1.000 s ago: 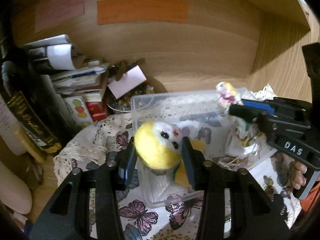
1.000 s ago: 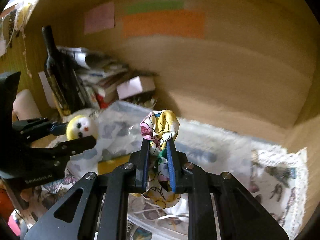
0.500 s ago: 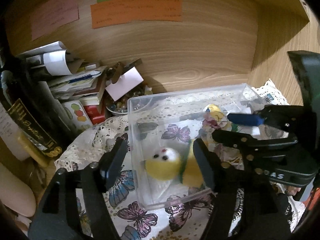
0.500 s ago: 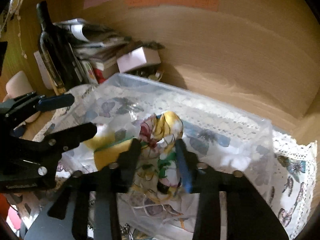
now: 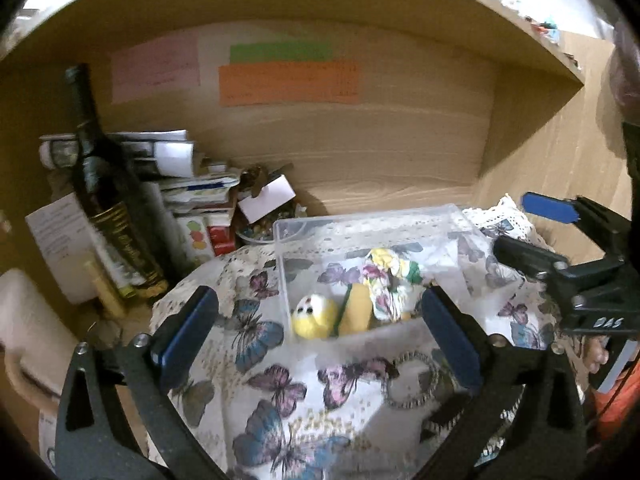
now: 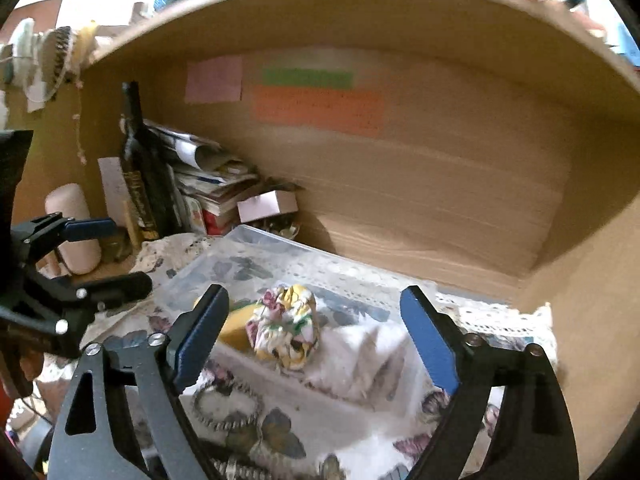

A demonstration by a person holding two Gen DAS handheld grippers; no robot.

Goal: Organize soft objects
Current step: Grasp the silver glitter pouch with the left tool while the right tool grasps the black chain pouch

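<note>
Both hand-held grippers: we see the left hand-held gripper (image 5: 320, 334) and the right hand-held gripper (image 6: 314, 334) with jaws spread wide and nothing between them, each hanging just in front of the clear plastic bin (image 5: 280, 248).
Other view of each: the right one shows at the right edge of the left camera (image 5: 516, 228), the left one at the left edge of the right camera (image 6: 116, 254), both equally parted.
Soft things in the bin: we count the yellow plush chick (image 5: 314, 316), a yellow sponge-like piece (image 5: 356, 314) leaning beside it, and the floral cloth bundle (image 6: 286, 326) just right of that; all three lie inside the bin walls.
White padding: a pale crumpled cloth (image 6: 356, 360) fills the bin's right part, touching the bundle.
Done so far: we judge these soft pieces stowed, since none is gripped and all sit below the rim.
Left to do: a beaded ring (image 5: 410, 380) lies on the butterfly cloth (image 5: 276, 384) in front of the bin; we cannot tell whether it is soft or belongs to the task.
Surface: the butterfly cloth covers the desk under the bin, inside a wooden alcove (image 5: 360, 140).
Hidden or unclear: the bin's near wall is blurred and hazy, so the sponge piece's lower edge is hard to read; the far right corner of the bin is cut off by the right tool in the left view.
Clutter at left: a dark bottle (image 5: 104, 184) and stacked papers (image 5: 176, 168) stand well apart from the bin; the print on the coloured notes (image 5: 288, 82) is unreadable.
</note>
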